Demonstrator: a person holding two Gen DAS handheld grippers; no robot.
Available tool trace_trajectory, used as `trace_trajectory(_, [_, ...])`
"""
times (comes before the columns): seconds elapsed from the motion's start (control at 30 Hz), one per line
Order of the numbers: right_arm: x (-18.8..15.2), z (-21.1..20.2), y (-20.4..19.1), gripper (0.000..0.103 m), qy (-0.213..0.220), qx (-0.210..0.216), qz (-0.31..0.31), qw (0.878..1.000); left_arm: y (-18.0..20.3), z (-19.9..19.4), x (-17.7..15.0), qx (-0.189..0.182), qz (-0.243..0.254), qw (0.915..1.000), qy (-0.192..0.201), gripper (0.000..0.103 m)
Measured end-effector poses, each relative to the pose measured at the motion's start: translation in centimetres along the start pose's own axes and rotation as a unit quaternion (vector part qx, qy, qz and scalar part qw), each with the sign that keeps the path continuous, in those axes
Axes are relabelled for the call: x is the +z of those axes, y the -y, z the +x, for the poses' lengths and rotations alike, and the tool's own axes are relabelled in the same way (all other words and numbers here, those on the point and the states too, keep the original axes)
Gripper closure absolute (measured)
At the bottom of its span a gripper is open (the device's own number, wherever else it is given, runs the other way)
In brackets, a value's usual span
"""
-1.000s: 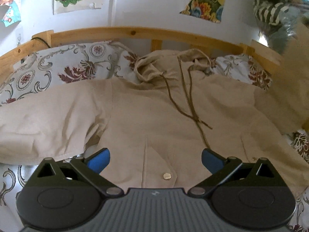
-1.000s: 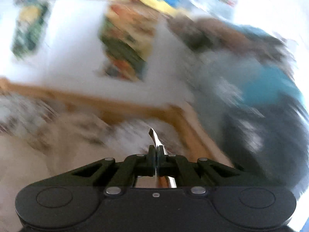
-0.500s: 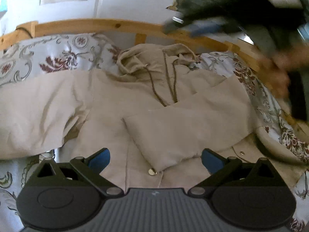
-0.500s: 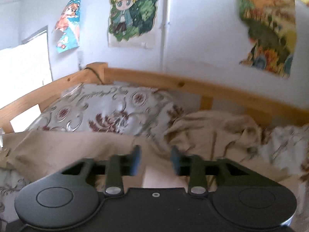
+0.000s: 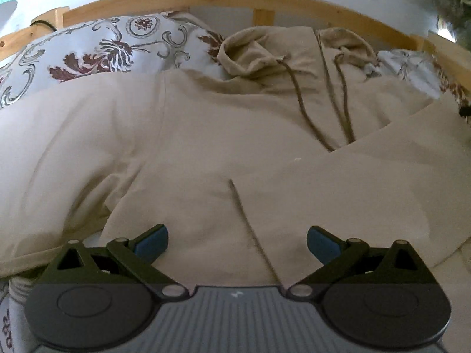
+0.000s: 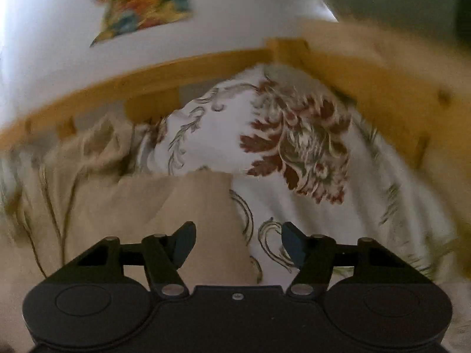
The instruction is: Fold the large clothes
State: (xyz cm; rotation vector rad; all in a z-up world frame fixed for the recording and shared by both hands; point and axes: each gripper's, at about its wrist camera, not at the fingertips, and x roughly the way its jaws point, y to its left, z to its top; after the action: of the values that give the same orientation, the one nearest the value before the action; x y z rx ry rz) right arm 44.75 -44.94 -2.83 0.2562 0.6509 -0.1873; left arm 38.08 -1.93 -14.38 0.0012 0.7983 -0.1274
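Observation:
A large beige hooded jacket (image 5: 182,135) lies spread on a bed, hood and brown drawstrings (image 5: 329,100) toward the headboard. Its right sleeve (image 5: 353,194) is folded across the chest; the left sleeve (image 5: 53,153) stretches out to the left. My left gripper (image 5: 237,242) hovers low over the jacket's front, open, nothing between its blue pads. In the right wrist view my right gripper (image 6: 238,244) hangs over the jacket's right shoulder edge (image 6: 188,206) and the sheet; its jaws are opening, and they hold nothing.
A wooden headboard (image 5: 265,0) runs across the back, with a side rail (image 6: 382,94) at the right. Floral pillows (image 5: 103,56) and floral bedding (image 6: 294,147) lie under and around the jacket. Posters hang on the white wall (image 6: 141,3).
The right sleeve has been laid across the chest. My right gripper, shut a second ago, has let go, opened and dropped toward the jacket's right side. My left gripper has sunk closer to the cloth.

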Motion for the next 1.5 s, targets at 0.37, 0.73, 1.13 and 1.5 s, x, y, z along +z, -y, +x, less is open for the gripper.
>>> trace_trajectory(0.37, [1.6, 2.1, 0.2, 0.103, 0.017, -0.003, -0.021, 1.0, 0.7, 1.1, -0.3, 0.007, 0.028, 0.9996, -0.006, 0.001])
trace_trajectory(0.73, [-7.6, -2.1, -0.2, 0.056, -0.033, -0.107, -0.168, 0.979, -1.4, -2.4, 1.8, 0.008, -0.028, 0.9992, -0.027, 0.001])
trace_trajectory(1.13, [-11.4, -15.0, -7.6, 0.02, 0.057, 0.035, -0.144, 0.987, -15.1, -23.3, 0.3, 0.122, -0.097, 0.9874, -0.028, 0.001])
trace_trajectory(1.5, [-19.6, -22.6, -15.6, 0.001, 0.053, 0.143, -0.205, 0.967, -27.8, -25.9, -5.1, 0.166, -0.343, 0.9244, -0.025, 0.001])
